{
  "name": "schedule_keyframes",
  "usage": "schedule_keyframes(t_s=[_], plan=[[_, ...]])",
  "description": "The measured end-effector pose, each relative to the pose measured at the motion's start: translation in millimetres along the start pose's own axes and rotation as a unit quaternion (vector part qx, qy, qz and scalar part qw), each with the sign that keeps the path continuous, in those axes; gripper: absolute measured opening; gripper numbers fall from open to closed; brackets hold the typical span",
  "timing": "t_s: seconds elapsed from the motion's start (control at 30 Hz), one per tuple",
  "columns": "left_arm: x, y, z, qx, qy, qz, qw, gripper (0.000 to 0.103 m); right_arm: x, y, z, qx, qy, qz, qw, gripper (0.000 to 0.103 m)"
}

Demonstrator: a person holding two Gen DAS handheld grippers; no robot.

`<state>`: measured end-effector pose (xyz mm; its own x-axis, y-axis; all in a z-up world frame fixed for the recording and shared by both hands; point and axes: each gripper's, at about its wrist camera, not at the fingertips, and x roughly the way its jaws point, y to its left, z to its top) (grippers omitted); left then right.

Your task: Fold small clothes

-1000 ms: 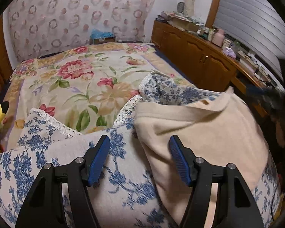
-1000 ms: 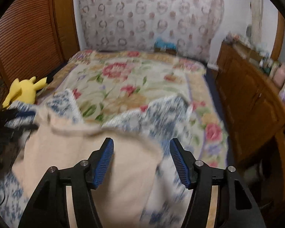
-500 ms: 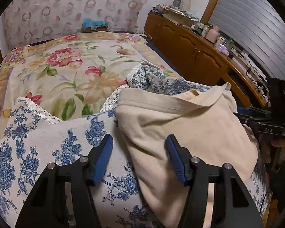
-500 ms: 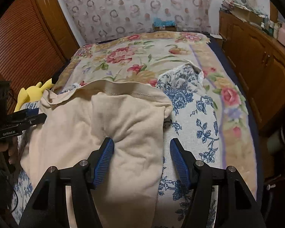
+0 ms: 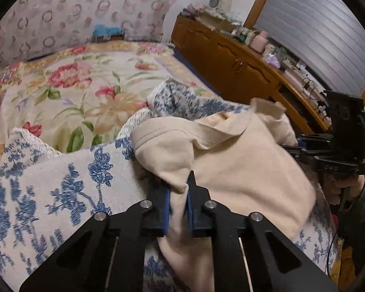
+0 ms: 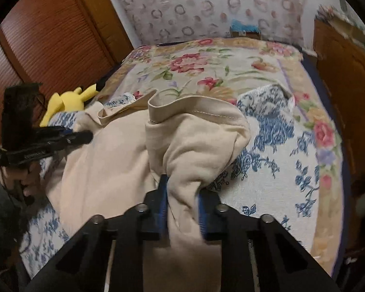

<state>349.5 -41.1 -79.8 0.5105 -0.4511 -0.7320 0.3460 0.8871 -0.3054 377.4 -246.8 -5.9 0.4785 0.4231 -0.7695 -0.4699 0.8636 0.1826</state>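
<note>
A cream garment (image 5: 233,160) lies bunched on a blue-flowered white cloth (image 5: 60,182) at the near end of the bed. My left gripper (image 5: 178,194) is shut on the garment's left edge. My right gripper (image 6: 182,194) is shut on its right edge, where the cream garment (image 6: 104,170) puckers up between the blue pads. The hemmed edge (image 6: 194,112) stands up in folds at the far side. Each gripper shows in the other's view, the right gripper (image 5: 328,150) at the right and the left gripper (image 6: 36,141) at the left.
The bed carries a floral blanket (image 5: 73,80). A wooden sideboard (image 5: 231,58) with small items runs along the right. A yellow plush toy (image 6: 65,102) lies at the bed's left edge beside a wooden louvred door (image 6: 48,36). A blue item (image 5: 107,30) sits at the bed's head.
Both grippers were open over the garment and have now closed on its opposite edges. The cloth has bunched up between the pads and the hem has lifted.
</note>
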Motion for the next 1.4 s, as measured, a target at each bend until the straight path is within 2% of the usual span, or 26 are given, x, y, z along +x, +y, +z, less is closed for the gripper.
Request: schedule_keyframes(t_s=[0.2, 0.3, 0.43, 0.57, 0.67, 0.83, 0.93, 1.03, 1.17, 1.27, 1.3, 1.37, 1.4], plan=[[-64.7, -4.4, -9.1, 0.005, -0.067, 0.003, 0.9978, 0.011, -41.3, 44.6, 17.6, -0.060, -0.073, -0.008, 0.995, 0.016], [-103.5, 6.0, -21.8, -0.007, -0.101, 0.020, 0.9947, 0.011, -53.5, 77.6, 32.2, -0.100, -0.094, 0.001, 0.990, 0.016], [-157.1, 35.8, -45.7, -0.030, -0.142, 0.055, 0.9878, 0.010, -50.3, 125.6, 51.8, -0.158, -0.106, 0.019, 0.982, 0.015], [-205.6, 74.4, -80.8, -0.067, -0.169, 0.098, 0.9785, 0.010, -25.6, 175.4, 74.2, -0.210, -0.102, 0.049, 0.971, 0.015], [-235.5, 107.3, -116.3, -0.107, -0.182, 0.136, 0.9679, 0.010, 8.7, 216.9, 95.8, -0.256, -0.087, 0.074, 0.960, 0.015], [-260.5, 150.1, -167.0, -0.163, -0.185, 0.191, 0.9502, 0.010, 63.9, 293.9, 125.3, -0.335, -0.058, 0.094, 0.936, 0.015], [-264.2, 164.9, -192.9, -0.196, -0.179, 0.202, 0.9427, 0.010, 95.4, 344.3, 137.1, -0.372, -0.046, 0.103, 0.921, 0.015], [-256.3, 178.7, -205.9, -0.220, -0.165, 0.212, 0.9377, 0.010, 127.4, 371.2, 148.0, -0.402, -0.043, 0.097, 0.909, 0.015], [-246.3, 183.7, -212.2, -0.232, -0.154, 0.224, 0.9340, 0.011, 168.7, 387.9, 165.2, -0.385, -0.037, 0.090, 0.918, 0.015], [-248.6, 186.5, -218.6, -0.229, -0.150, 0.235, 0.9328, 0.011, 182.1, 380.7, 171.9, -0.336, -0.046, 0.094, 0.936, 0.015], [-249.5, 186.9, -219.6, -0.228, -0.151, 0.238, 0.9320, 0.012, 184.2, 382.3, 170.3, -0.321, -0.043, 0.095, 0.941, 0.018], [-253.2, 184.4, -221.1, -0.221, -0.157, 0.241, 0.9320, 0.018, 191.4, 383.8, 165.2, -0.303, -0.034, 0.089, 0.948, 0.028], [-255.7, 182.5, -219.4, -0.217, -0.160, 0.244, 0.9315, 0.023, 191.3, 384.9, 159.5, -0.300, -0.034, 0.085, 0.950, 0.029]])
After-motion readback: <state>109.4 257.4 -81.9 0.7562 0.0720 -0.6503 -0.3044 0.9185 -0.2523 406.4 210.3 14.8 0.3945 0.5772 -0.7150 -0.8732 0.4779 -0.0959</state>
